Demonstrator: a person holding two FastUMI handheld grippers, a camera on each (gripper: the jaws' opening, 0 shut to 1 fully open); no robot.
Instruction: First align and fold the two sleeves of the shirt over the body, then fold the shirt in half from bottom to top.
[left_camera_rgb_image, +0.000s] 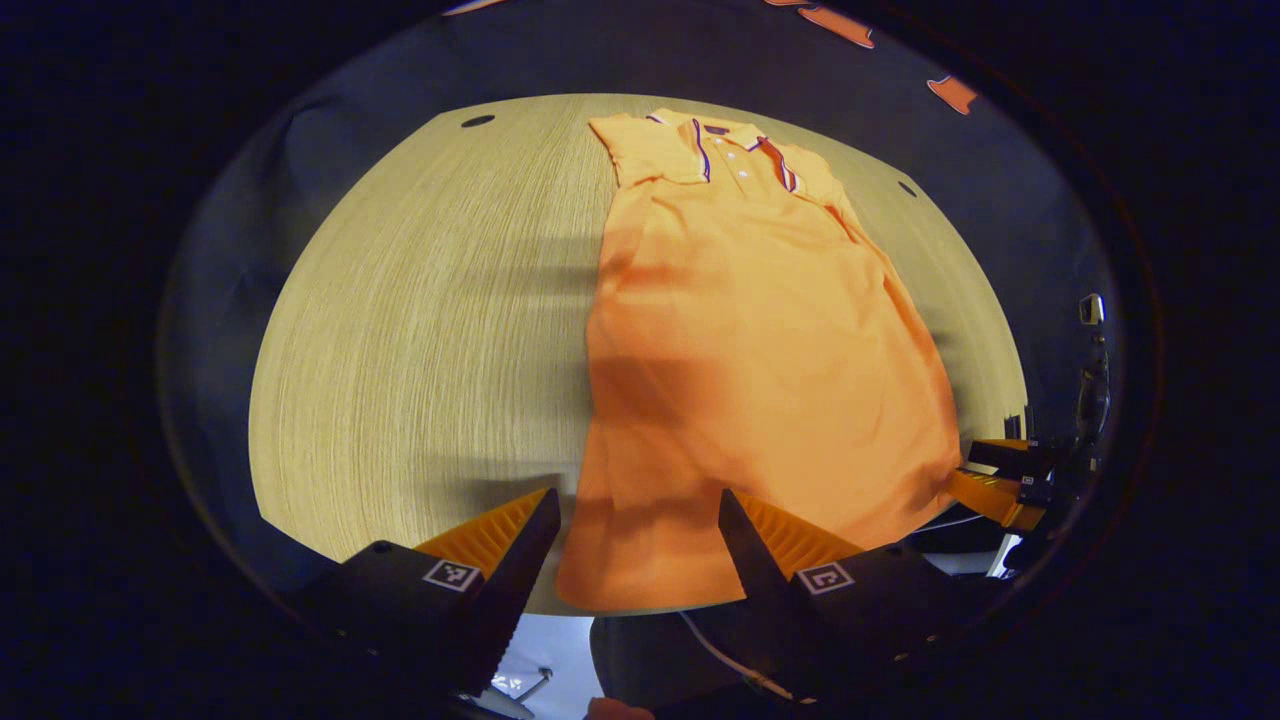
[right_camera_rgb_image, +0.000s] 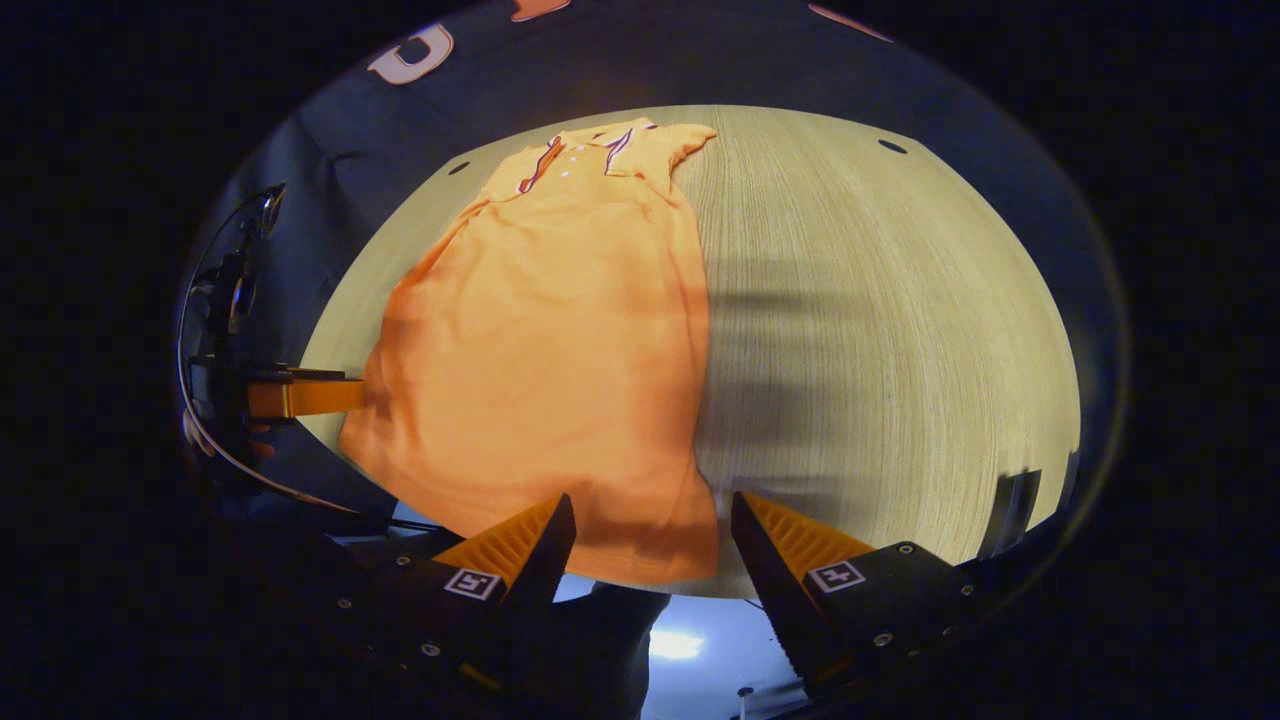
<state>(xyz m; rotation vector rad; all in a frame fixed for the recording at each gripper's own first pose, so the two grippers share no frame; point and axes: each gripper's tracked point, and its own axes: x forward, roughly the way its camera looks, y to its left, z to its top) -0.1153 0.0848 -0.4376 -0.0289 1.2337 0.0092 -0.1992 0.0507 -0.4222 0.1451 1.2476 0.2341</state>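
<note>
Both grippers, left (left_camera_rgb_image: 640, 540) and right (right_camera_rgb_image: 652, 545), gape wide, empty, above the shirt (left_camera_rgb_image: 760, 360) hem

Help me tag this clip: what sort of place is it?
Likely a staged recording booth: an orange polo shirt on a bare wooden table, dark cloth wall behind.

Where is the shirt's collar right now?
The collar lies at the far end of the orange shirt, near the wooden table's back edge in the left gripper view.

Probably a recording booth: black cloth wall (left_camera_rgb_image: 400, 70), wooden table (left_camera_rgb_image: 420, 320).
</note>
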